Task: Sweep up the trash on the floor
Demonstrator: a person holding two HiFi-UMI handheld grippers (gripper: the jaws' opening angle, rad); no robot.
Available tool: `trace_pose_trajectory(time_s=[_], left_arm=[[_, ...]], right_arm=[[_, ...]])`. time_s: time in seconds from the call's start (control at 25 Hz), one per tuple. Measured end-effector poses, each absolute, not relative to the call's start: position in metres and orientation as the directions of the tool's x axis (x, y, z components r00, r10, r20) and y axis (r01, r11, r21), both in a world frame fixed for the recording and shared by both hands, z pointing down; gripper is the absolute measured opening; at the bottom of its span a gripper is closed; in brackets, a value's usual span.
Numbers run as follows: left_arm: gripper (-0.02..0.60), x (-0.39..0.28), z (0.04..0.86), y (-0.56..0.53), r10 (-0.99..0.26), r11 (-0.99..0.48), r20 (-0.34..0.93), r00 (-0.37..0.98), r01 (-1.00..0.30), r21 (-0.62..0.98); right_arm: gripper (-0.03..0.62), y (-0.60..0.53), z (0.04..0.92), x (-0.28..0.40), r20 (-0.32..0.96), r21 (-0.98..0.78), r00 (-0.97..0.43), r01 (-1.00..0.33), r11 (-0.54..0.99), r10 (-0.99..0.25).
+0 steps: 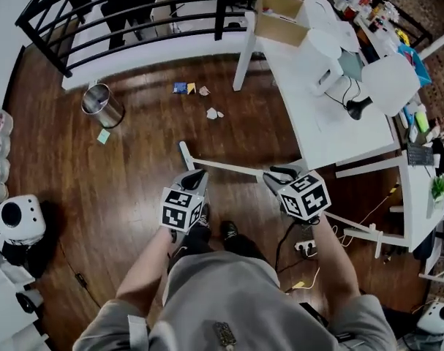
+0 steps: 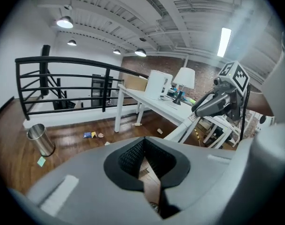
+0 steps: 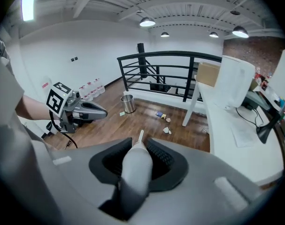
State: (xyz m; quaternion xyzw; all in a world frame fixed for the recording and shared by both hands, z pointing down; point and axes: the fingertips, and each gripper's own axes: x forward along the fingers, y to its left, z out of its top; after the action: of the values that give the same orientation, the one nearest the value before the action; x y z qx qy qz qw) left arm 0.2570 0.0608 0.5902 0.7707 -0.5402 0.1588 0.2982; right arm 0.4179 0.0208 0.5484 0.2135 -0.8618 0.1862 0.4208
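Trash lies on the wood floor ahead: blue and yellow scraps [image 1: 181, 88] [image 2: 90, 135] [image 3: 159, 115] and crumpled white paper [image 1: 213, 112] [image 3: 167, 130]. A green note [image 1: 104, 136] [image 2: 41, 161] lies by the steel bin [image 1: 102, 105] [image 2: 39, 139] [image 3: 128, 103]. My right gripper [image 1: 276, 174] [image 3: 137, 161] [image 2: 195, 110] is shut on a long white handle [image 1: 225, 167] [image 3: 135, 168] that points toward the trash; its working end is hidden. My left gripper [image 1: 194, 175] [image 2: 142, 153] [image 3: 102, 111] hovers left of the handle, shut and empty.
A white table [image 1: 331, 123] with a box, lamp and clutter stands to the right, one leg [image 1: 243, 57] close to the trash. A black railing [image 1: 134, 6] runs behind it. A power strip with cables [image 1: 303, 248] lies by the person's feet. White gear [image 1: 17, 221] stands far left.
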Motion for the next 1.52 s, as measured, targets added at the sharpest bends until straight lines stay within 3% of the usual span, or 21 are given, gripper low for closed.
trace_pose_trajectory(time_s=[0.4,0.72,1.12,1.52], left_arm=[[0.006,0.209,0.564,0.152,-0.801,0.112,0.598,0.016,-0.978,0.176],[0.006,0.174,0.551,0.255,-0.79,0.314,0.589,-0.171,-0.938,0.149],[0.006,0.168,0.582,0.354,-0.765,0.421,0.609,-0.209,-0.878,0.227],[0.006,0.168,0.6,0.318,-0.765,0.43,0.613,-0.197,-0.865,0.258]], right_arm=[[0.095,0.044,0.54,0.378,0.738,-0.177,-0.673,-0.267,0.947,-0.052],[0.096,0.11,0.538,0.341,0.754,-0.173,-0.651,-0.071,0.982,0.086],[0.097,0.181,0.583,0.319,0.845,-0.194,-0.509,-0.009,0.981,0.163],[0.097,0.126,0.602,0.303,0.884,-0.137,-0.446,0.034,0.99,0.138]])
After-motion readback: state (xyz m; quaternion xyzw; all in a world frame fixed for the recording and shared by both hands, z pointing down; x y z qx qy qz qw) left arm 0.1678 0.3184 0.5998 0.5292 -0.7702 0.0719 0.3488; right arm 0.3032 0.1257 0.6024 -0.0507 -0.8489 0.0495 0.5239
